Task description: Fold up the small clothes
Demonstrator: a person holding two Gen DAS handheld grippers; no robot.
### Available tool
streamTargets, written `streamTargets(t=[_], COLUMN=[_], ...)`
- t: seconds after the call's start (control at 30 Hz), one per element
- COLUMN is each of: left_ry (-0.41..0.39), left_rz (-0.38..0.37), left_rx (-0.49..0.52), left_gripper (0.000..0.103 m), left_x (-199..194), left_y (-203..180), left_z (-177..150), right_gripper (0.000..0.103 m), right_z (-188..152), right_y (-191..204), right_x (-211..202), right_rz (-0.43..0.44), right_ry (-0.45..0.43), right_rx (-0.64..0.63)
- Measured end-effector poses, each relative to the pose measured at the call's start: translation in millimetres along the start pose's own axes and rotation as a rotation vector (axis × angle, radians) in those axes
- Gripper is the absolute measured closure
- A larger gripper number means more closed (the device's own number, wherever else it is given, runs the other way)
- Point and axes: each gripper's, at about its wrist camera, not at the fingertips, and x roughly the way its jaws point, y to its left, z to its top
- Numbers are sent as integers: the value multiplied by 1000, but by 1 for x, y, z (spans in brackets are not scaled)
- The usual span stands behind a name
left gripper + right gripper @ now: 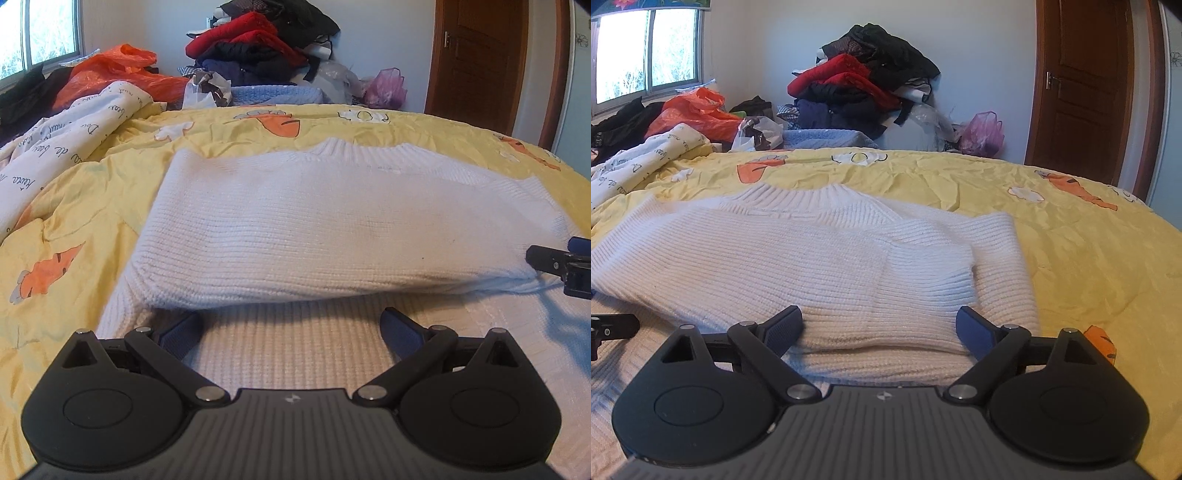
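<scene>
A white knitted sweater (332,221) lies on the yellow carrot-print bedspread (74,206), collar at the far side, with a sleeve folded across its body. Its near part lies flat under both grippers. My left gripper (291,325) is open and empty, low over the sweater's near left part, fingers at the folded edge. My right gripper (879,325) is open and empty over the sweater (775,258) at its near right part, where the folded cuff (931,273) lies. The right gripper also shows at the right edge of the left wrist view (561,262).
A pile of red, black and dark clothes (864,85) stands against the far wall. An orange plastic bag (694,114), a white printed quilt (55,147), a blue knit (827,138) and a pink bag (982,133) lie beyond the bedspread. A brown door (1086,88) is at the right.
</scene>
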Motion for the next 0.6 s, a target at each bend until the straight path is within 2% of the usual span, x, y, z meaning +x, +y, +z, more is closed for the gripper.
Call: streamTargets(t=[0.1,0.17,0.23,0.33,0.4,0.6], left_ry=[-1,-1,-1,-1,-2,1], left_rz=[-4,-4,-5,-3,3,27], left_rx=[-1,-2,-1,-1,0,41], left_gripper=[0,0,0,0,0,0], left_x=[0,0,0,0,-2,-28], left_y=[-1,-1,-1,0,-1,-4], left_z=[1,1,1,1,1,-12], right_gripper=[6,3,2,1,2,2], right_z=[1,-6,-14,-35,-35,-35], right_y=[2,4,7,5,-1,3], right_x=[-20,-38,-45,-34,-34,-31], right_rz=[5,27,20,-11,9,10], right_ry=[37,14,28,107,92,101], right_rx=[31,30,0,-13,33,15])
